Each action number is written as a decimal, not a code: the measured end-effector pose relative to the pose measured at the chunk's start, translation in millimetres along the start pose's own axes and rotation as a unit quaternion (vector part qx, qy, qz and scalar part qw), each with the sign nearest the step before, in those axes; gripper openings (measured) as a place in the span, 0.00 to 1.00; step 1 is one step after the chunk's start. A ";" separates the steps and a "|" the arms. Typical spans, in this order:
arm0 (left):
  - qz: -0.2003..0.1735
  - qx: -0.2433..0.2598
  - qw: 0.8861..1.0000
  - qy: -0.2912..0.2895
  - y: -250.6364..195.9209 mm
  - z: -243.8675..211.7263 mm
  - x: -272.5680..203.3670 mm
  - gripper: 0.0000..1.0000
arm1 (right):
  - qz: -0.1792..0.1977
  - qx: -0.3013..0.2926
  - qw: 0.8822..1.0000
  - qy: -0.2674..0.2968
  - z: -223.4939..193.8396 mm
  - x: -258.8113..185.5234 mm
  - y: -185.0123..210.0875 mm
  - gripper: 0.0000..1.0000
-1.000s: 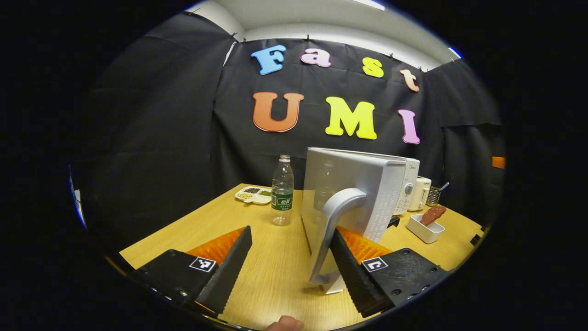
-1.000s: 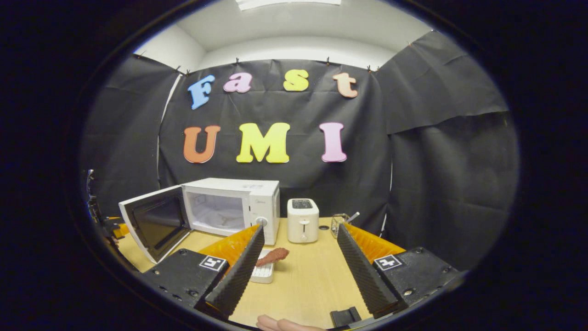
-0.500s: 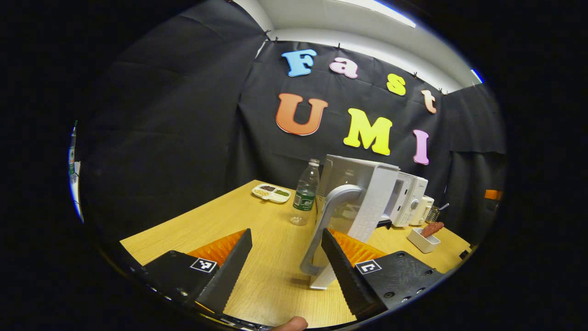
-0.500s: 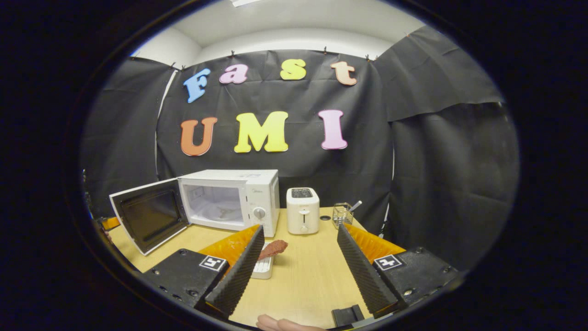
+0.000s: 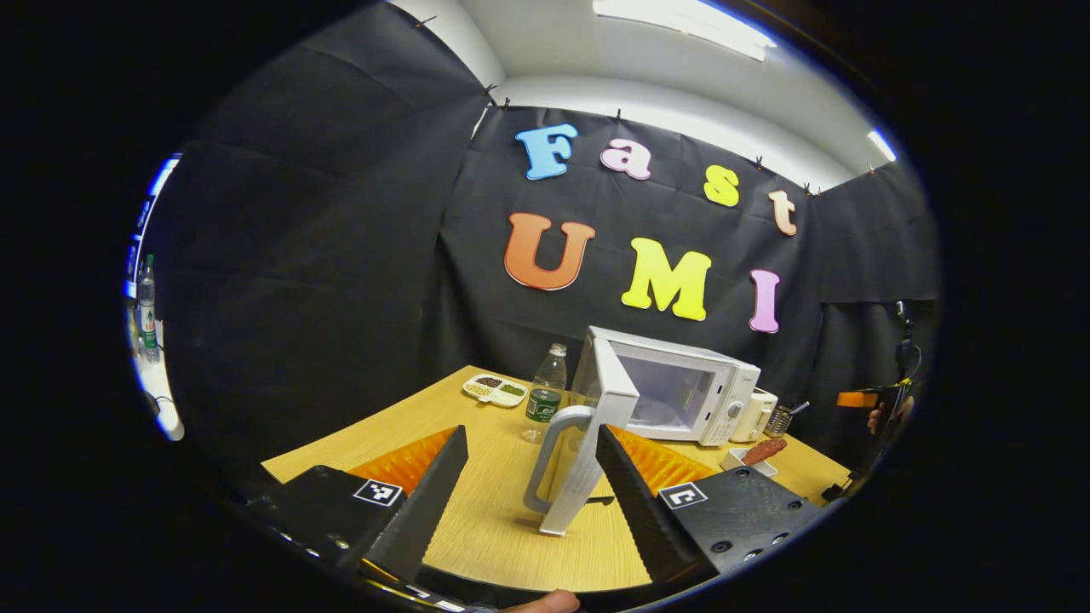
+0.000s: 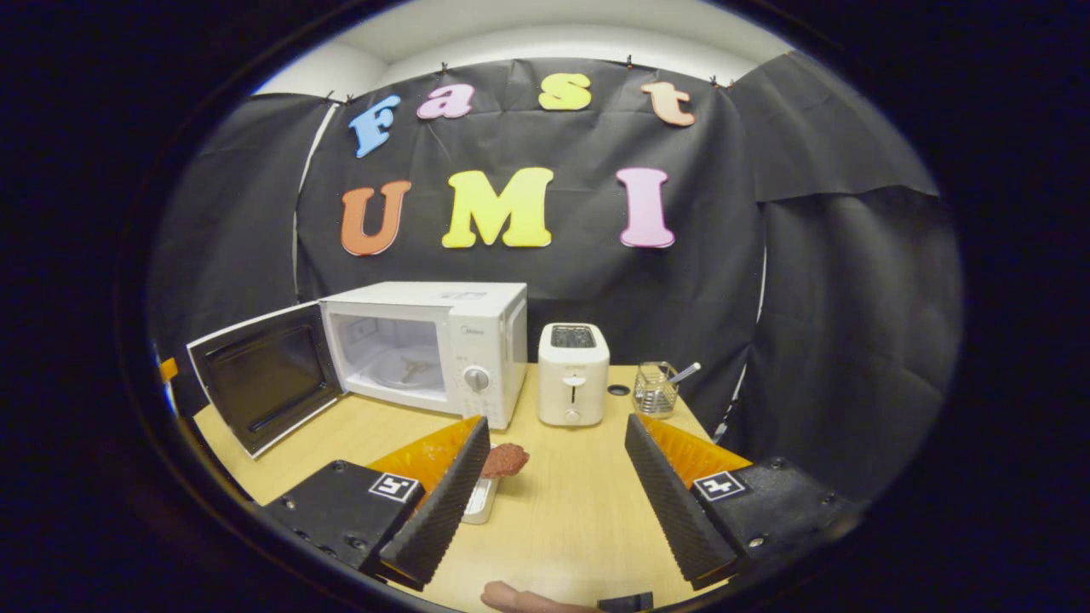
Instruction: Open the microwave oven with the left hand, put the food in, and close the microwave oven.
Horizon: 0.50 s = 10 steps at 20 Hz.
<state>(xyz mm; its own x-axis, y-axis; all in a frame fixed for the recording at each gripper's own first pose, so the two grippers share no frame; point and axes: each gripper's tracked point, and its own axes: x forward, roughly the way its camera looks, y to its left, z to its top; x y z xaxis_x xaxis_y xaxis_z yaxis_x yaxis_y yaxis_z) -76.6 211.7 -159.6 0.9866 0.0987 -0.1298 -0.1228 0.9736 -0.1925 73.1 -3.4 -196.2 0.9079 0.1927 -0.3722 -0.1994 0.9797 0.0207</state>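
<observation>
The white microwave (image 6: 443, 340) stands on the wooden table with its door (image 6: 264, 379) swung wide open to the left, the cavity bare with its glass turntable (image 6: 400, 370) showing. In the left gripper view the door (image 5: 600, 409) is edge-on, its grey handle (image 5: 549, 460) ahead of my left gripper (image 5: 528, 502), which is open and clear of it. The food, a reddish-brown piece (image 6: 504, 460), lies in a small white dish (image 6: 479, 501) partly behind the left finger of my right gripper (image 6: 553, 502), which is open and holds nothing. The food (image 5: 764, 451) also sits right of the microwave.
A white toaster (image 6: 573, 375) and a glass holder with a spoon (image 6: 656, 390) stand right of the microwave. A water bottle (image 5: 545, 396) and a divided snack dish (image 5: 494, 389) sit behind the door. The wooden table (image 6: 579, 519) extends toward me.
The left gripper has drawn back from the door handle, leaving the door swung wide open. The right gripper has come nearer the microwave and toaster, and the food dish sits closer to its left finger.
</observation>
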 end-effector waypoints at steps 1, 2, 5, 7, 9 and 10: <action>-0.003 0.005 1.000 0.005 -8.2 2.3 -3.6 0.93 | 0.009 0.001 1.000 0.015 -5.1 9.9 2.1 1.00; -0.006 0.009 1.000 0.010 -18.9 4.5 -6.4 0.93 | 0.021 0.002 0.999 0.030 -9.3 19.9 4.8 1.00; -0.021 0.026 0.999 0.004 -48.4 17.5 -12.4 0.93 | 0.053 0.016 0.994 0.092 -34.7 55.7 13.2 1.00; -0.032 0.046 0.998 -0.005 -66.3 23.1 -12.8 0.93 | 0.079 0.040 0.987 0.136 -53.1 75.0 21.5 1.00; -0.035 0.058 0.998 -0.014 -76.6 31.3 -14.0 0.93 | 0.107 0.063 0.978 0.166 -65.9 90.0 30.2 0.95; -0.038 0.063 0.997 -0.017 -83.5 34.1 -13.1 0.93 | 0.115 0.072 0.974 0.180 -72.2 98.7 32.0 0.95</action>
<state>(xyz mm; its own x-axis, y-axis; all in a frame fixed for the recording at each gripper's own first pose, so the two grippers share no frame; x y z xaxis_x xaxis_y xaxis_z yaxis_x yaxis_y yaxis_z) -75.6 136.2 -108.7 0.9959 0.0286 -0.0858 -0.0352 0.9964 -0.0768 129.7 43.0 -299.3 0.6525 0.4011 -0.6429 -0.3041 0.9157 0.2626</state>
